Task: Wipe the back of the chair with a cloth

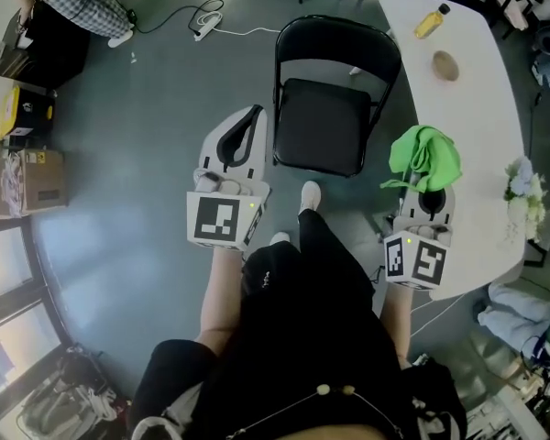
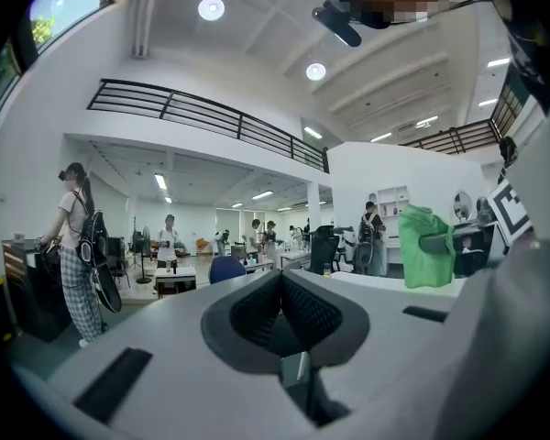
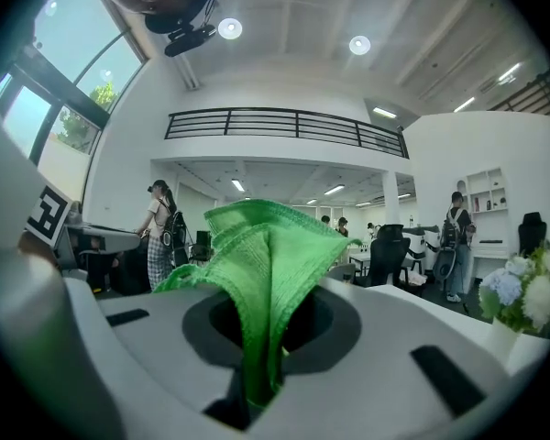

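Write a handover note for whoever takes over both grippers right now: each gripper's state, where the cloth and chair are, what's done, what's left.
Left gripper: jaws shut, empty, over the floor left of the chair.
Right gripper: jaws shut on the green cloth, which bunches up above them.
Chair: black, straight ahead; its backrest is on the far side, and the cloth is not touching it.
Done: cloth in grip.
Left: bring the cloth to the backrest and wipe it.
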{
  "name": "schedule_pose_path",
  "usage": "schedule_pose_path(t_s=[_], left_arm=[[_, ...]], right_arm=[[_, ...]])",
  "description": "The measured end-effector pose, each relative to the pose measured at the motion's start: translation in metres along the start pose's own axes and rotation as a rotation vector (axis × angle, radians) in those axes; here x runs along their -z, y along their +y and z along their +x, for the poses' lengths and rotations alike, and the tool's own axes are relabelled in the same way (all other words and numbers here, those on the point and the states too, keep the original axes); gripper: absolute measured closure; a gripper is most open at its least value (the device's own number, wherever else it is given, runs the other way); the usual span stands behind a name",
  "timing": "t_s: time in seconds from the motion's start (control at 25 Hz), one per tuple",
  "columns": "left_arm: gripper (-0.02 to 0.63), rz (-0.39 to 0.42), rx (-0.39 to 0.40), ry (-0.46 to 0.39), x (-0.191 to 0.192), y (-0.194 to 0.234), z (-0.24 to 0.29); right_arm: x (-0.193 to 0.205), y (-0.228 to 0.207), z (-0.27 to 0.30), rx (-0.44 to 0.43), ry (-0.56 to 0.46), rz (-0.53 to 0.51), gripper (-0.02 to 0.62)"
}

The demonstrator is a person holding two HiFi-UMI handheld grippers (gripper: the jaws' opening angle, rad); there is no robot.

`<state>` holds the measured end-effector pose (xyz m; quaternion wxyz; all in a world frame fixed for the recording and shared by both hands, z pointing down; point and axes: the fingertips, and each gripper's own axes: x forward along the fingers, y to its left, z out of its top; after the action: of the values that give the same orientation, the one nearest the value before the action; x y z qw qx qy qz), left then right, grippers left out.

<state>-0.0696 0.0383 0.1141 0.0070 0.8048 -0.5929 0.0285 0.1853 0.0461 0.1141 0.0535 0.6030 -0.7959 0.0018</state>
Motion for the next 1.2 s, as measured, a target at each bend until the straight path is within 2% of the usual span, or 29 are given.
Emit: schedule_pose_path(t_s=[0.16,0.28,0.6,0.76,0.8,0.84,0.88,1.08,1.2], left_arm=[[0.601,0.011,0.002,-0.011,-0.001,0.006,0.045],[0.601,-0.019,0.014,-0.015,0.001,0.008,0.064],[0.601,-0.057,0.039,-0.019,0.024,0.031,0.086],[0.598,-0.109,0.041,0.003,0.047,0.039,0.086],[0.568,-0.118,0.05,0.018,0.054,0.04,0.086],[0.502,-0.126,0.059,0.033,0.061,0.04,0.086],[0.479,-0.13,0.064,0.041,0.066,0.04,0.087],[0.479,-0.072,0.079,0.022,0.093,0.041,0.09],[0.49,-0.035,0.05,0.046,0.121,0.054,0.096]], right_arm=[[0.005,-0.027,0.05,-0.019,0.01,0.018,0.551],[0.01,-0.037,0.079,-0.04,0.038,-0.014,0.551],[0.028,-0.028,0.146,-0.115,0.064,-0.056,0.551],[0.047,-0.013,0.177,-0.144,0.074,-0.036,0.551],[0.053,-0.007,0.187,-0.152,0.081,-0.029,0.551],[0.061,-0.001,0.197,-0.162,0.088,-0.019,0.551],[0.068,0.005,0.208,-0.172,0.095,-0.01,0.551],[0.097,0.041,0.261,-0.216,0.086,-0.017,0.551],[0.118,0.059,0.285,-0.228,0.084,-0.023,0.551]])
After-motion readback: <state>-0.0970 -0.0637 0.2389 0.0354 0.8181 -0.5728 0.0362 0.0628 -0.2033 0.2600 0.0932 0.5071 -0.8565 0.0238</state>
